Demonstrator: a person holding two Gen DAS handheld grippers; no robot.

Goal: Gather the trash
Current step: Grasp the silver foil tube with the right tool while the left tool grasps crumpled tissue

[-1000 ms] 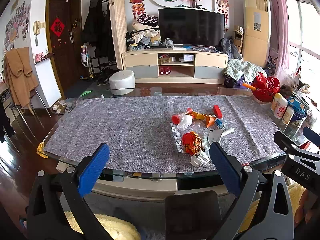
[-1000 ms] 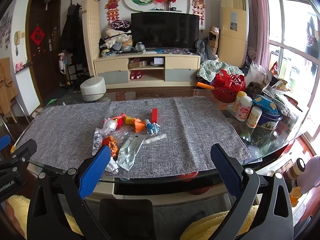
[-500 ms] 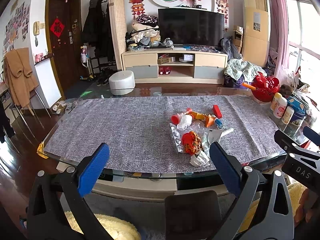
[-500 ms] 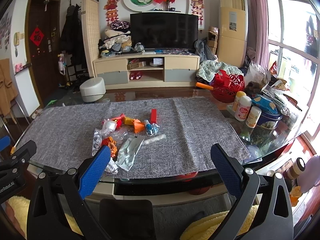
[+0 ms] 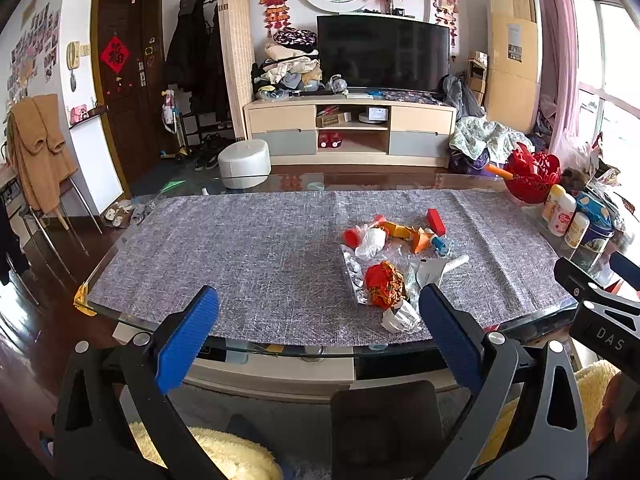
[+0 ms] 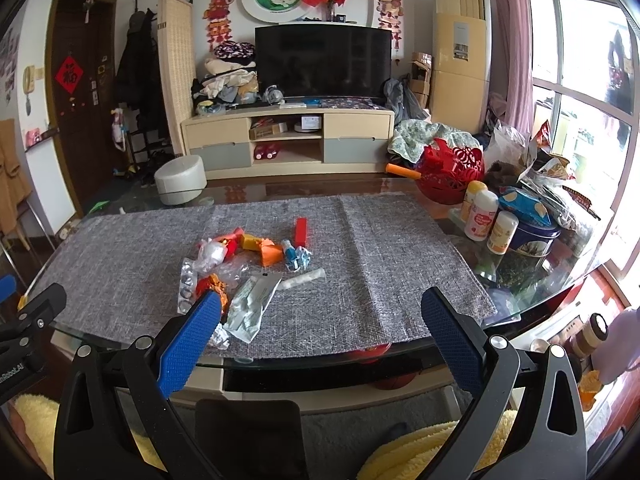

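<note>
**Both grippers held short of the table, trash untouched**

I see the heap of crumpled wrappers and packets (image 5: 394,264) lying centre-right of the left wrist frame, on the grey woven table runner (image 5: 248,248) over the glass-topped table (image 5: 120,320). A red openwork basket (image 6: 450,172) and white bottles (image 6: 482,216) stand at right of the right wrist frame, well apart from the heap. Nothing blocks the approach. Left gripper (image 5: 316,320) and right gripper (image 6: 320,320) hover before the near table edge, jaws spread wide, empty.

Crumpled wrappers (image 5: 384,284) and scraps lie clustered on the grey mat (image 5: 256,256).
</note>
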